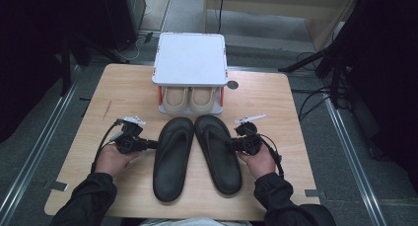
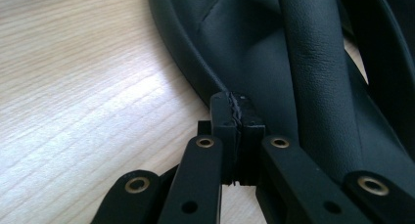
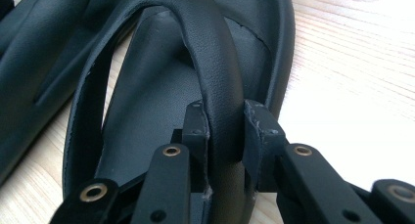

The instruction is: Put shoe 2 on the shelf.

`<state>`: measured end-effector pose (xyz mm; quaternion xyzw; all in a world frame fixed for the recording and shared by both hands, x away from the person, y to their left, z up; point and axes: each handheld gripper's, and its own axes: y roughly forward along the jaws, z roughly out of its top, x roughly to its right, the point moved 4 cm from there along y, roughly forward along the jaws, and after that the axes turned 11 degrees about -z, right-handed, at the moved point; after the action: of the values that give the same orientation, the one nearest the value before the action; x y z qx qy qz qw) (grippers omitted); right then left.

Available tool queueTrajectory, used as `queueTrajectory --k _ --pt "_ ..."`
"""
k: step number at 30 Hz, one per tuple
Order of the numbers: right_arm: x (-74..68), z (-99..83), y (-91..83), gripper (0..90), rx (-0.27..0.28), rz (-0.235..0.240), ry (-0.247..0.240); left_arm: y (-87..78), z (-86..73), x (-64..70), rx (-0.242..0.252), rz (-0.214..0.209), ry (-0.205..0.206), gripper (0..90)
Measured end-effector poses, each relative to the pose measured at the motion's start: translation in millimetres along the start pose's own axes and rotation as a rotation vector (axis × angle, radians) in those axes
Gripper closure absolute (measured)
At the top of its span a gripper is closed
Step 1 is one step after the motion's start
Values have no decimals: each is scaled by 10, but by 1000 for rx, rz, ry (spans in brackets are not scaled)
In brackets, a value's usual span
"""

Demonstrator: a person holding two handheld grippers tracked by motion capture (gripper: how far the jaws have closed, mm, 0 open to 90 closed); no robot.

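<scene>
Right gripper (image 3: 225, 136) clamps the strap of the right flip-flop (image 1: 217, 154), near table centre; left gripper (image 2: 237, 128) sits pinched shut at the left flip-flop (image 1: 172, 159) edge. Soft strap may slip, sandal swinging sideways.

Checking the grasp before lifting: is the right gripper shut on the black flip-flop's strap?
Shut on it: the right gripper has its jaws pressed against both sides of the black flip-flop's padded strap.
</scene>
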<state>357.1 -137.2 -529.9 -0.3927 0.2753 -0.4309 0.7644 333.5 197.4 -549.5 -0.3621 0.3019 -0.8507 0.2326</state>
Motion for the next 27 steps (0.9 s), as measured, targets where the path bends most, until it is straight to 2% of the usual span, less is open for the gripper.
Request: queueTrajectory --k 23,27 --pt "14 -11 18 721 12 36 0 204 3 335 -75 -85 95 894" --pt "20 -5 21 720 25 17 -19 234 7 371 -81 -94 91 889"
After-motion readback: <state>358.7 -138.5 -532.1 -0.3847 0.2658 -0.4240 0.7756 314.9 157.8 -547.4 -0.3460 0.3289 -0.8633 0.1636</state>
